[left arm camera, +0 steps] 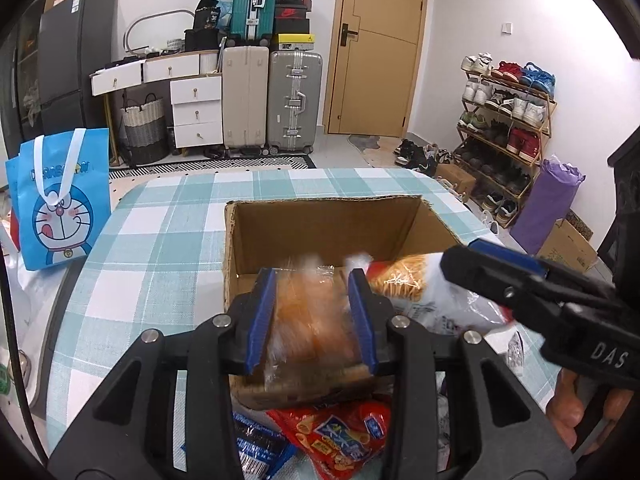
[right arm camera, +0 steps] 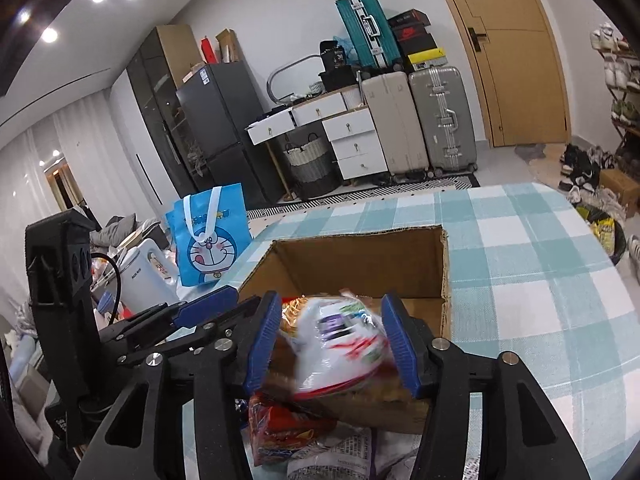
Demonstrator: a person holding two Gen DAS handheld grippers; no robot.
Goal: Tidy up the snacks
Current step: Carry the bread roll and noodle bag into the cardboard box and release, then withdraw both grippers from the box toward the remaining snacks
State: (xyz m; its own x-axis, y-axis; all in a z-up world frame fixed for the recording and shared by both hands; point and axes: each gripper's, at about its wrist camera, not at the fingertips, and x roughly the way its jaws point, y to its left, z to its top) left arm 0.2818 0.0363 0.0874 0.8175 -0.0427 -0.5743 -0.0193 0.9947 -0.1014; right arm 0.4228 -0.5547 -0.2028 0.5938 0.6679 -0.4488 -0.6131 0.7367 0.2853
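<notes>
2 grippers, left (left arm camera: 316, 312) and right (right arm camera: 334, 340), clamp snack packets above a box (left arm camera: 336, 224) on checked tablecloth (left arm camera: 160, 240).

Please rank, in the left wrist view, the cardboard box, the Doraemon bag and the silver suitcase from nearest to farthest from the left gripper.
From the left gripper:
1. Cardboard box, directly ahead on the table.
2. Doraemon bag, far left at the table's edge.
3. Silver suitcase, against the back wall.

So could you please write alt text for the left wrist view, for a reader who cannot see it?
The left gripper grips a clear orange snack packet over the near edge of an open cardboard box on a checked tablecloth. The right gripper holds a white snack bag alongside; a red snack packet lies below.
</notes>
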